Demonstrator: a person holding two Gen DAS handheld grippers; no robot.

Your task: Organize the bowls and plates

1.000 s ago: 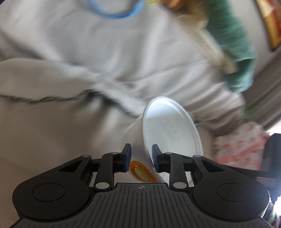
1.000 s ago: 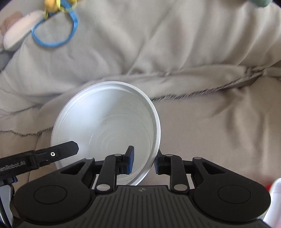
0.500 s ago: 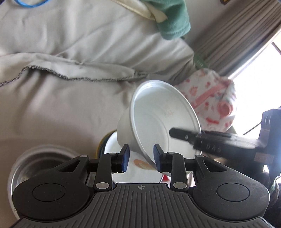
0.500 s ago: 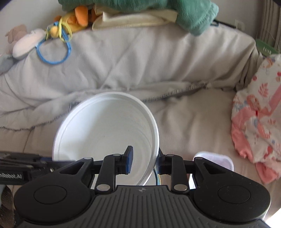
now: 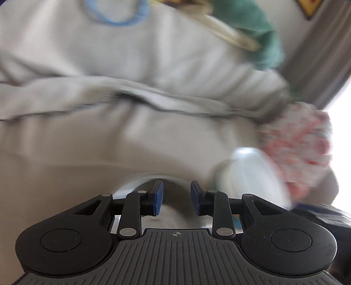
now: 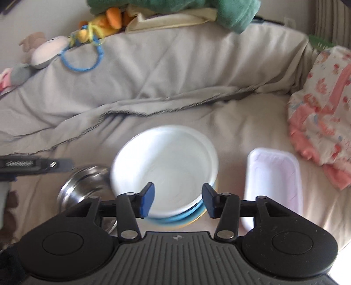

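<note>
A white bowl point(image 6: 164, 168) sits on a stack of plates, with blue and yellow rims showing beneath, on the grey bed cover. My right gripper point(image 6: 177, 201) is open and empty just above its near edge. A steel bowl point(image 6: 85, 186) stands left of the stack. The left wrist view is blurred: my left gripper point(image 5: 174, 198) is open and empty over the steel bowl point(image 5: 142, 182), with the white bowl point(image 5: 252, 175) to its right.
A white rectangular tray point(image 6: 272, 179) lies right of the stack. A pink floral cloth point(image 6: 322, 109) is bunched at the right. Stuffed toys point(image 6: 50, 50) and a green towel point(image 6: 197, 8) line the back. The left gripper's finger point(image 6: 37, 164) shows at left.
Both grippers have let go of the white bowl and opened. The bowl now rests on the plate stack. The left gripper has swung away to the left.
</note>
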